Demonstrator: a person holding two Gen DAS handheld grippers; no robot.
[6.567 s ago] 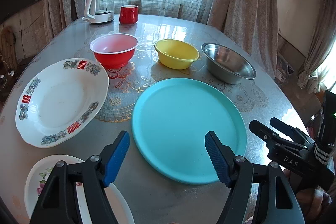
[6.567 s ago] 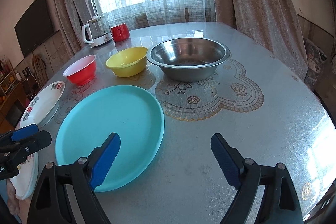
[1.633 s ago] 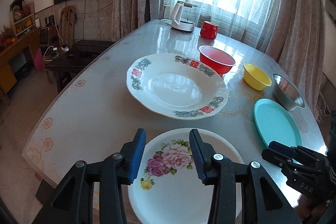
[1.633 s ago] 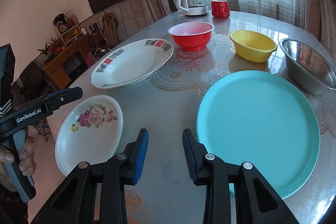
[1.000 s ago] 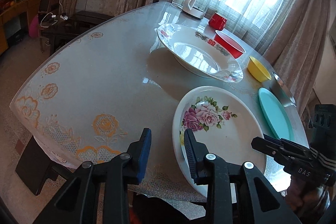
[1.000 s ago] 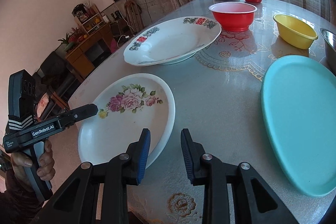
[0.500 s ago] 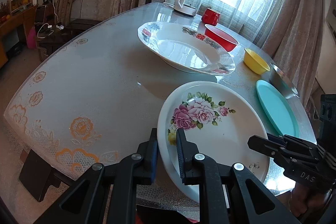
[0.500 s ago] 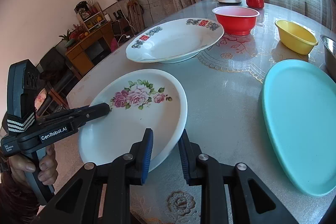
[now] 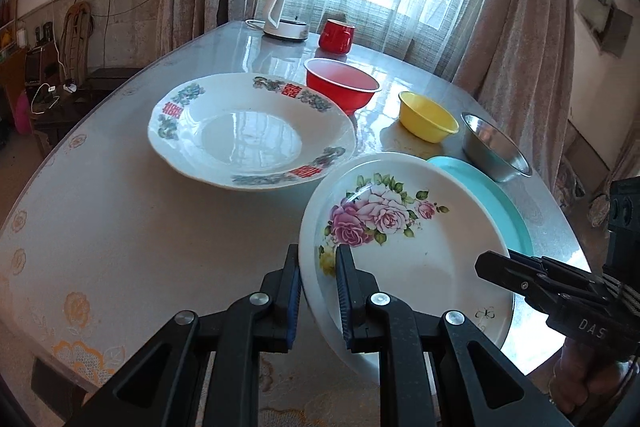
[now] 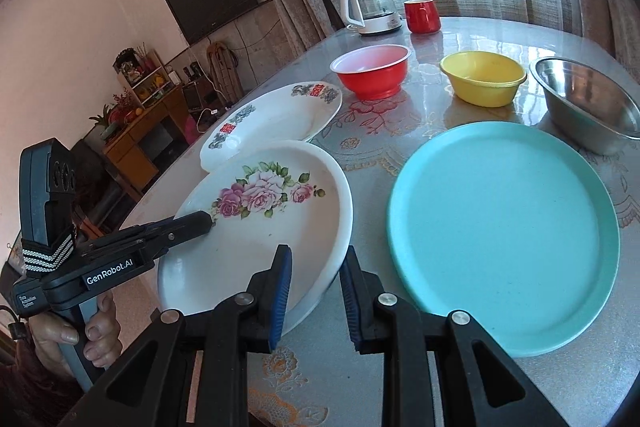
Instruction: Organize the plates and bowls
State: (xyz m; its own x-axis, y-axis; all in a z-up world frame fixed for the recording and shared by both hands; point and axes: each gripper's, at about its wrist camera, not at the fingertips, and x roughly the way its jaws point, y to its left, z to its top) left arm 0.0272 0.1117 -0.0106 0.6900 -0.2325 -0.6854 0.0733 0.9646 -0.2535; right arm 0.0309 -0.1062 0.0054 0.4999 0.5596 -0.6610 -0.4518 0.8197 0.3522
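Rose-print plate (image 9: 404, 239) is up off the desk (image 9: 120, 227) and tilted, held from two sides. Left hand-held gripper (image 9: 318, 291) has its blue pads nearly closed on the plate's near-left rim, one pad under, one on top. Right hand-held gripper (image 10: 314, 291) straddles the opposite rim with its fingers a bit wider apart; the rim sits between the pads, but I can't tell for sure if they're actually squeezing it or just around it.

Using that rose-print plate as the reference: the teal plate (image 10: 504, 223) lies flat on the desk just to its right, and in the left wrist view the lifted plate's far edge overlaps it. The big white soup plate with red characters (image 9: 248, 131) is just behind and to the left. Further back sit a red bowl (image 10: 374, 69), a yellow bowl (image 10: 482, 77) and a steel bowl (image 10: 584, 107), lined up left to right. Way at the far end of the desk there's a white kettle (image 9: 288, 15) and a red mug (image 9: 337, 35) next to it.
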